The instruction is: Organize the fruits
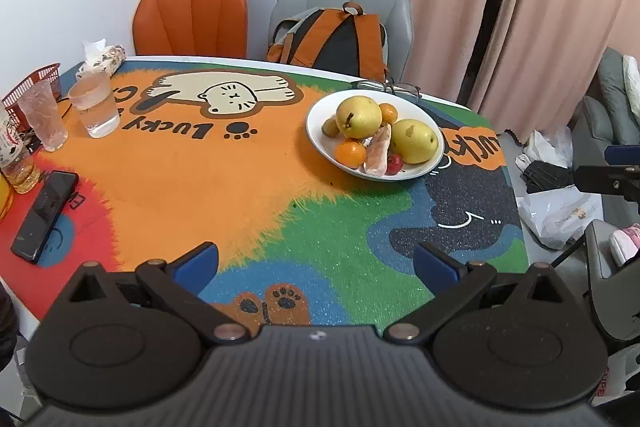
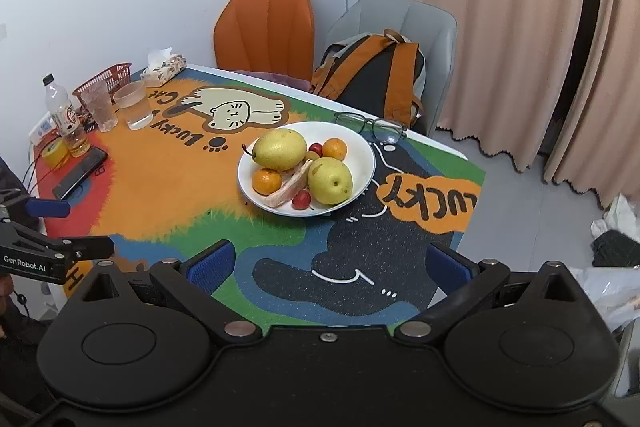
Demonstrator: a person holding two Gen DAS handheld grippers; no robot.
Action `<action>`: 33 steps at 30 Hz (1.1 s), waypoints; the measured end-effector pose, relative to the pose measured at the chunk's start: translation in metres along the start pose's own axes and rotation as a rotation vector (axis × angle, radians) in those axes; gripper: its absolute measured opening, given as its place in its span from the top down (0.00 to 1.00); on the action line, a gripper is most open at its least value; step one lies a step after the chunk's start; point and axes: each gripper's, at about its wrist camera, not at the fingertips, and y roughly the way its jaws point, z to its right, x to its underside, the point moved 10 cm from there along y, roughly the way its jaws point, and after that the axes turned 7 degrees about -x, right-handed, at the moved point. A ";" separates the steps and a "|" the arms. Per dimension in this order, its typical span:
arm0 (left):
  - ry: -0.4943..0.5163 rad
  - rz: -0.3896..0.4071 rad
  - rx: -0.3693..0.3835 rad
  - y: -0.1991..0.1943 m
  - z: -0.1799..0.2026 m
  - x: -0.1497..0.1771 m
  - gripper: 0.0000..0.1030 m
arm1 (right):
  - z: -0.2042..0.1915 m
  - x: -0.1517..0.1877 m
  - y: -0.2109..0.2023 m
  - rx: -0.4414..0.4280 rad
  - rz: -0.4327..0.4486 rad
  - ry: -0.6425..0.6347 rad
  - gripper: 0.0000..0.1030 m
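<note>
1. My plate [image 2: 362,163] sits on the table [image 2: 168,195], holding 2 pears [image 2: 280,149] and a peeled segment [image 2: 290,189] between them.
2. Glasses [image 2: 372,127] lie at its 1 o'clock.
3. 2 cups [image 2: 134,105] stand at 10 o'clock, a phone [image 2: 80,173] nearer me.

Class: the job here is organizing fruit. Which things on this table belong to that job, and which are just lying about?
Job: plate, two pears, oranges, red fruits, peeled segment.

Lying about: glasses, phone, cups, bottle, red basket, tissues.
</note>
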 end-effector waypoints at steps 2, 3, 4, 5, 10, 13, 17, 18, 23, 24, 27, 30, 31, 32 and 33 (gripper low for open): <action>-0.002 0.000 0.001 0.000 0.000 0.000 0.00 | -0.001 -0.002 -0.001 -0.003 0.005 -0.008 0.00; -0.002 0.000 0.000 0.000 0.000 0.000 0.00 | -0.001 -0.002 -0.001 -0.002 0.007 -0.008 0.00; -0.002 -0.001 -0.001 0.000 0.000 0.000 0.00 | -0.001 -0.003 0.000 -0.001 0.008 -0.008 0.00; -0.002 -0.002 0.000 0.000 0.000 0.000 0.00 | -0.001 -0.004 -0.001 -0.004 0.011 -0.011 0.00; 0.000 -0.005 0.002 0.000 0.001 0.000 0.00 | 0.001 -0.004 -0.002 0.003 0.013 -0.021 0.00; 0.001 -0.002 -0.003 0.000 0.002 -0.001 0.00 | 0.003 -0.004 -0.002 0.007 0.013 -0.015 0.00; 0.001 -0.001 -0.004 0.000 0.003 -0.001 0.00 | 0.006 -0.003 -0.003 0.004 0.008 -0.004 0.00; 0.001 -0.001 -0.005 0.000 0.002 -0.001 0.00 | 0.007 -0.002 -0.003 0.007 0.007 -0.006 0.00; 0.004 -0.003 -0.003 0.000 0.004 -0.002 0.00 | 0.008 -0.001 -0.004 0.008 0.006 -0.007 0.00; 0.002 -0.003 -0.002 0.001 0.004 -0.002 0.00 | 0.008 -0.001 -0.004 0.009 0.006 -0.008 0.00; -0.002 -0.005 -0.002 0.001 0.005 -0.001 0.00 | 0.010 -0.001 -0.004 0.011 0.005 -0.009 0.00; -0.005 -0.007 -0.005 0.002 0.006 -0.001 0.00 | 0.010 -0.001 -0.004 0.010 0.005 -0.008 0.00; -0.005 -0.006 -0.004 0.002 0.006 -0.001 0.00 | 0.010 0.000 -0.004 0.011 0.005 -0.008 0.00; -0.006 -0.007 -0.005 0.002 0.006 -0.001 0.00 | 0.010 -0.001 -0.004 0.011 0.005 -0.008 0.00; -0.007 -0.008 -0.006 0.002 0.006 -0.001 0.00 | 0.011 -0.001 -0.004 0.010 0.005 -0.007 0.00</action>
